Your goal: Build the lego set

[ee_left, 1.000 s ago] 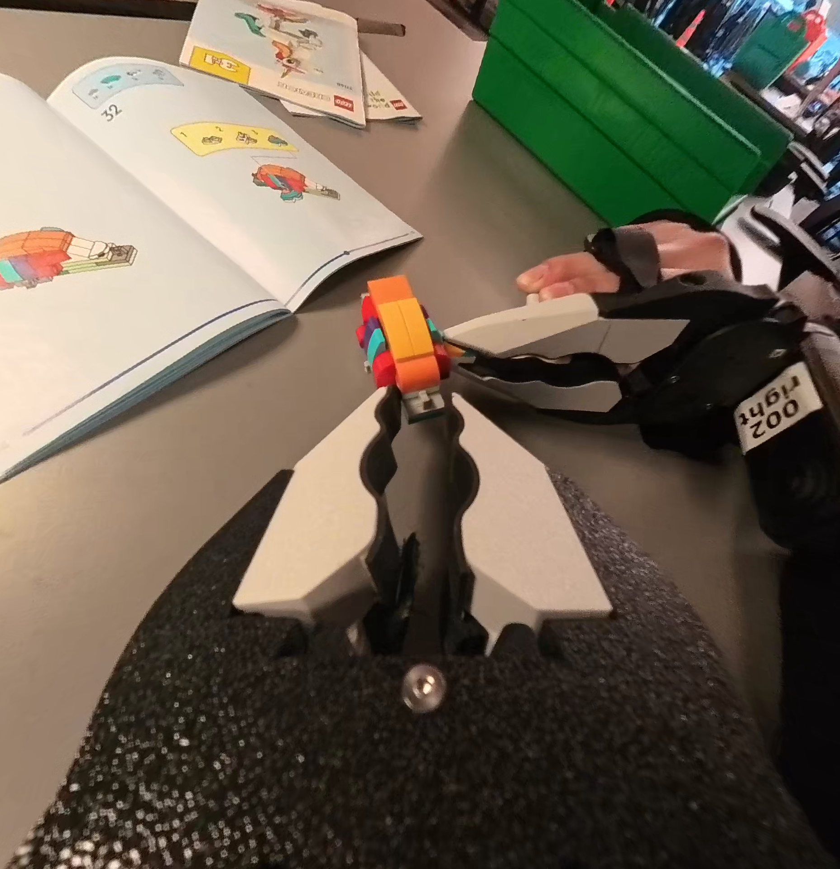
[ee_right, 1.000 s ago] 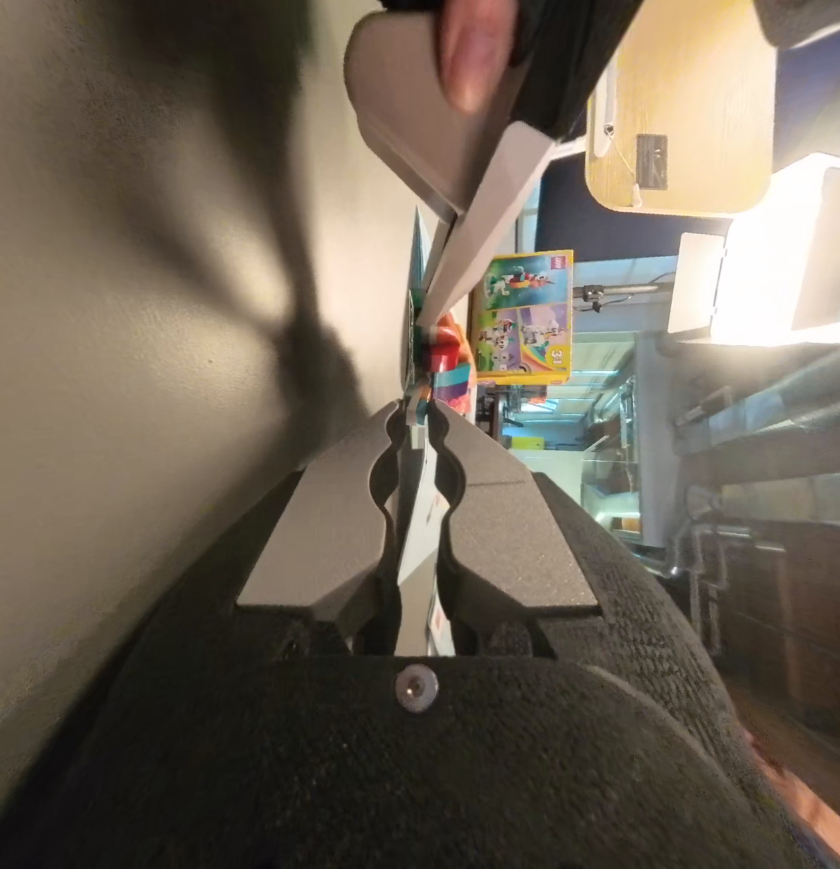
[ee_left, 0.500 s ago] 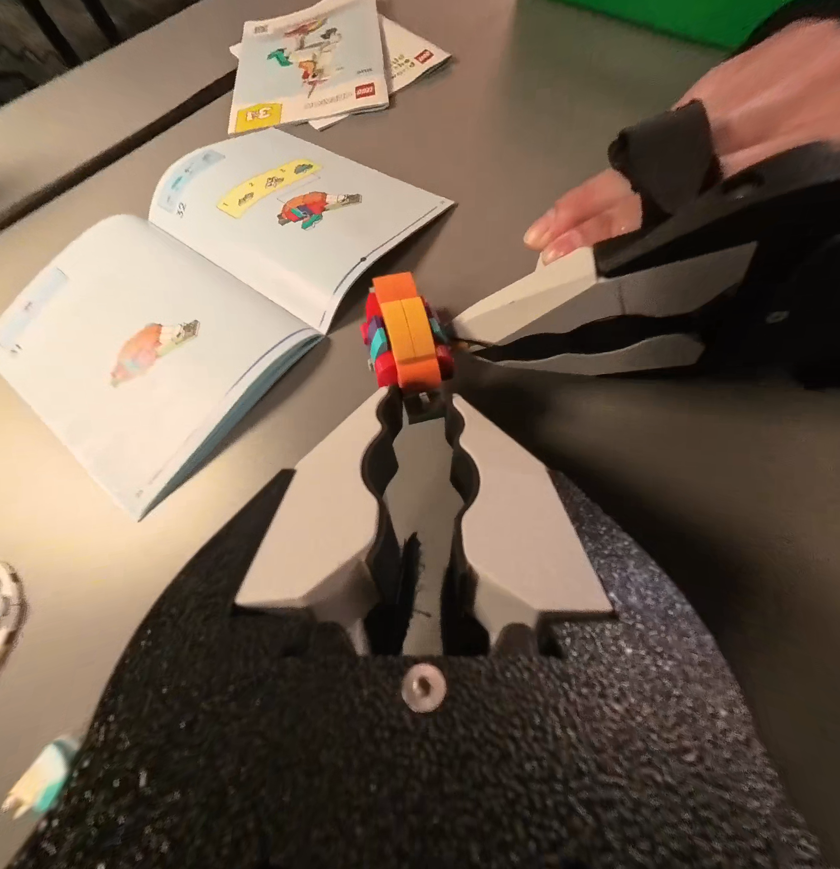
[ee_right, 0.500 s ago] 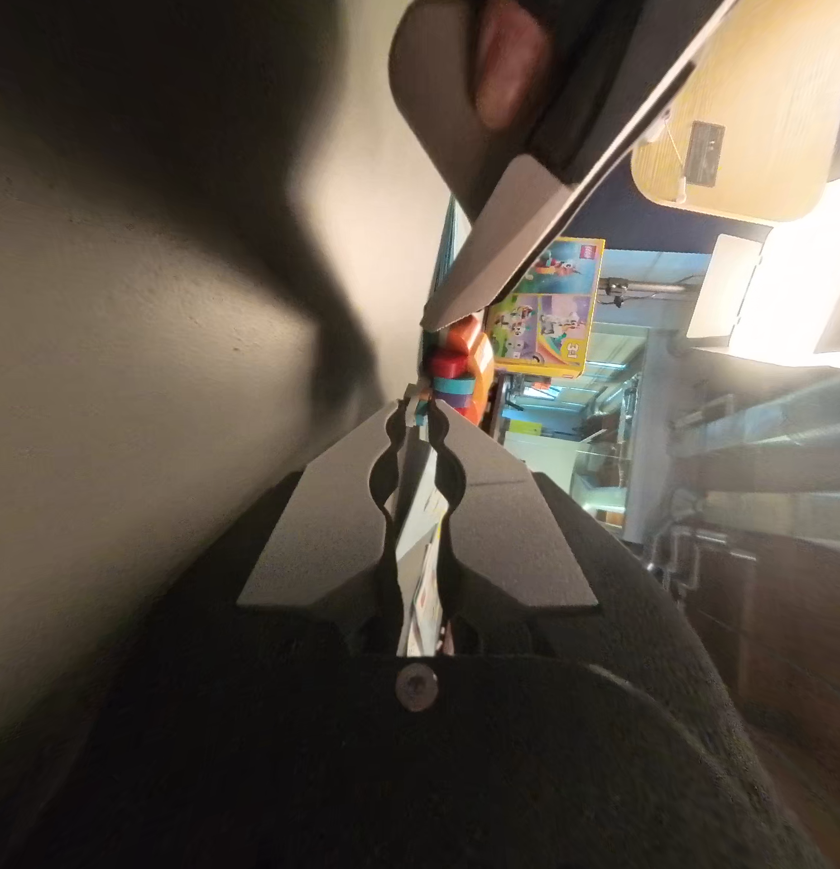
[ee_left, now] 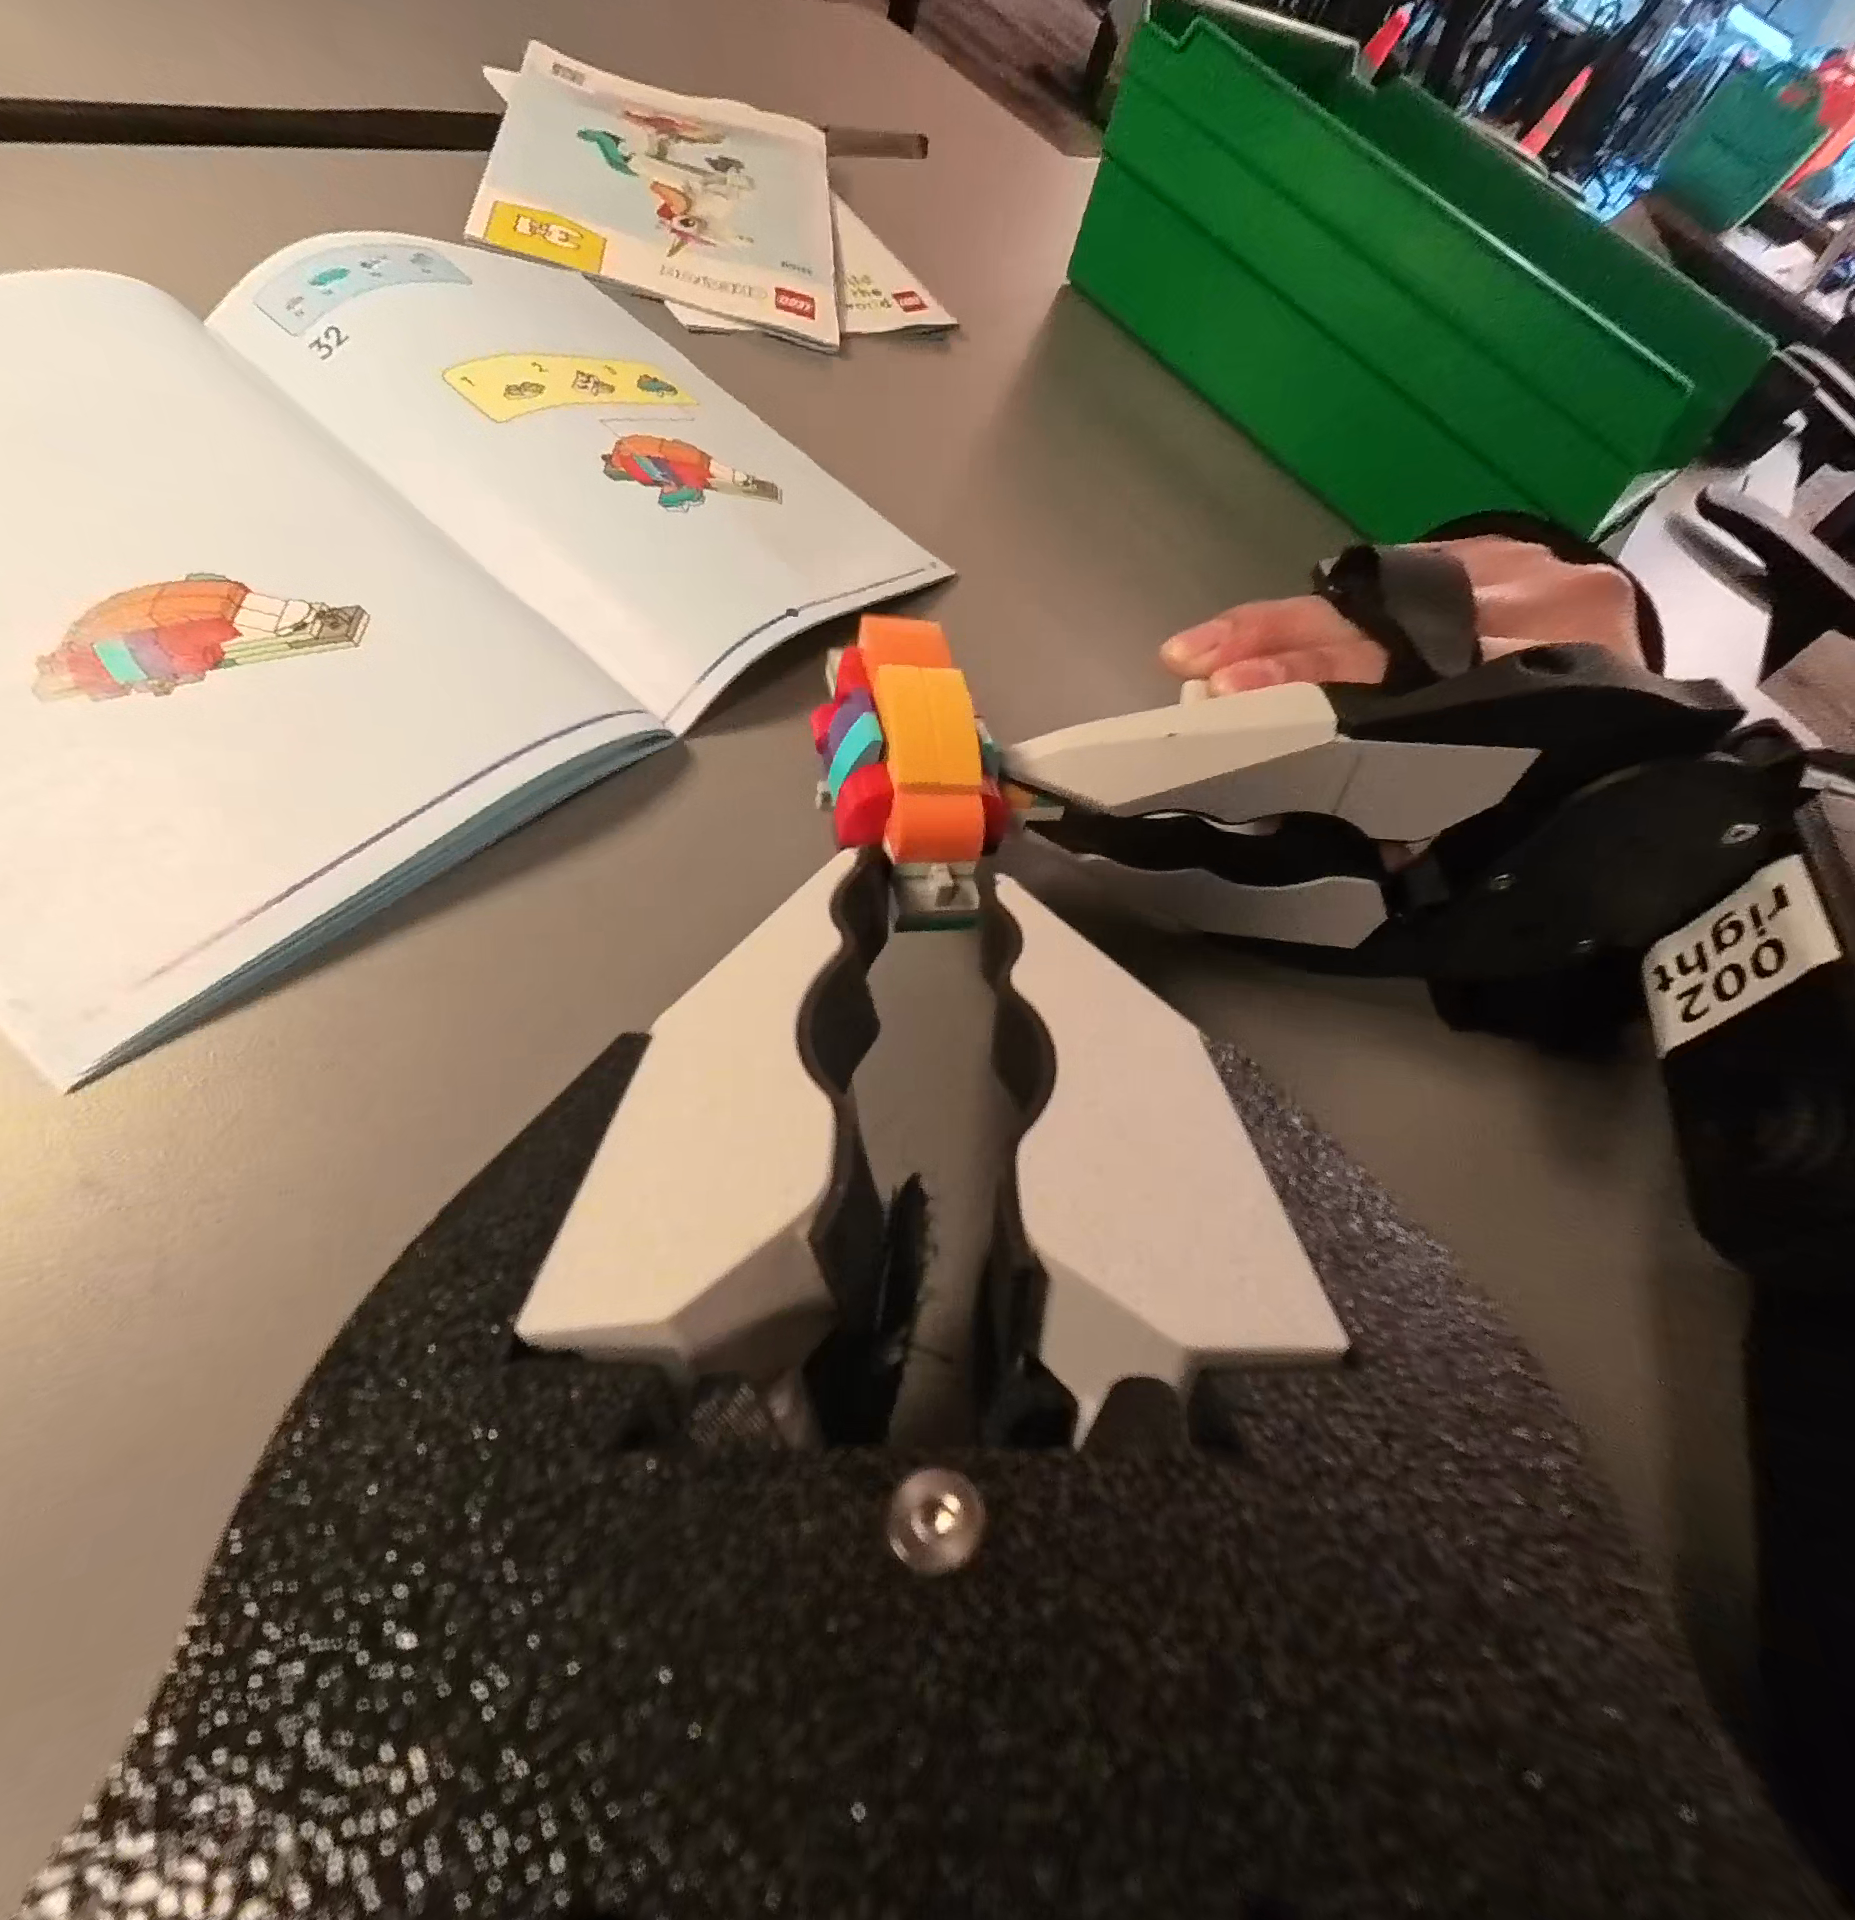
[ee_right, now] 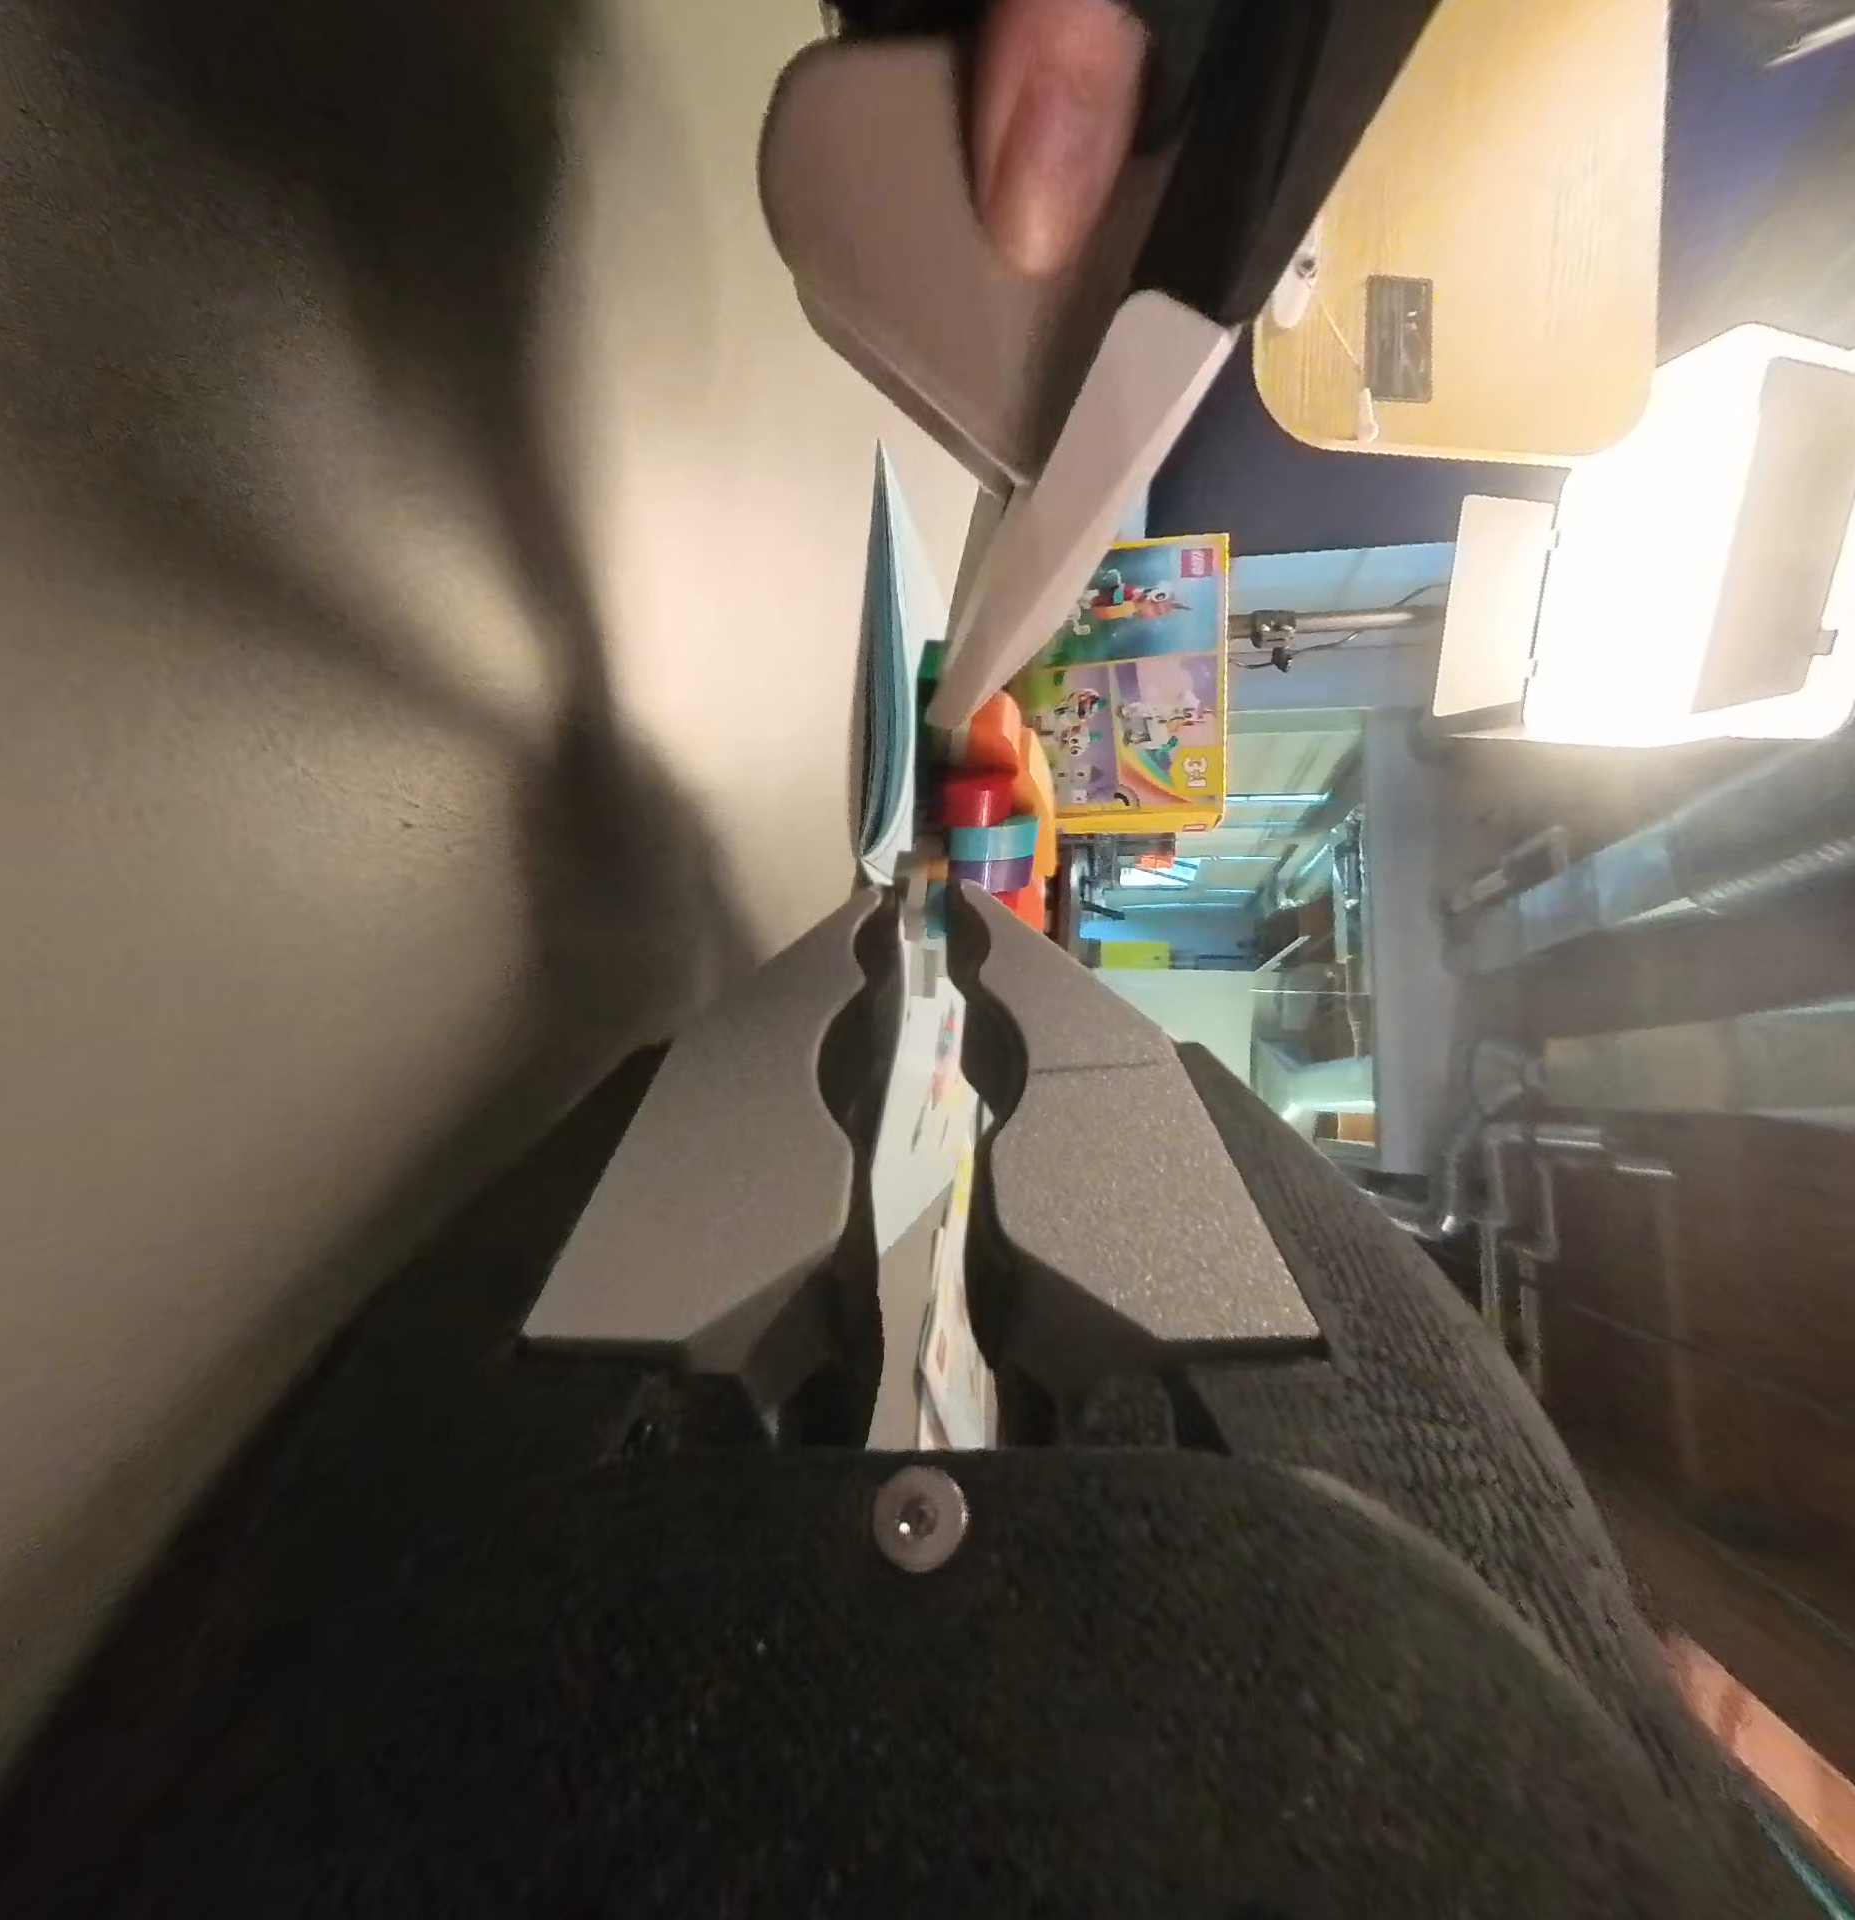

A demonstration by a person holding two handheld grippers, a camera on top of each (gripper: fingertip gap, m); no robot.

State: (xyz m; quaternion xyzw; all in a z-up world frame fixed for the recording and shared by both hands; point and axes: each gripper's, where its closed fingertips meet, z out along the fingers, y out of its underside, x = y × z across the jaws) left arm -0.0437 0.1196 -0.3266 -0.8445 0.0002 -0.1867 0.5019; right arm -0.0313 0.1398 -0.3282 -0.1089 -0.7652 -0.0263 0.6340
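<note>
The lego model (ee_left: 907,748), a small build of orange, red, teal and purple bricks on a white and green base, is held just above the grey table (ee_left: 435,1039). My left gripper (ee_left: 928,883) is shut on its base from below. My right gripper (ee_left: 1016,810) comes in from the right and is shut on a small part on the model's side. In the right wrist view the model (ee_right: 990,800) sits just past my right gripper (ee_right: 918,902), which pinches a thin grey and teal part. The left gripper (ee_right: 949,712) reaches in from above.
An open instruction book (ee_left: 331,623) lies to the left of the model, with closed booklets (ee_left: 674,197) beyond it. A green bin (ee_left: 1370,291) stands at the back right. The yellow lego box (ee_right: 1131,686) stands behind the model in the right wrist view. Left and right tips are no more than a few centimetres apart.
The left wrist view swung to the left over the table half a second ago and has swung back. Both grippers have kept their hold on the model.
</note>
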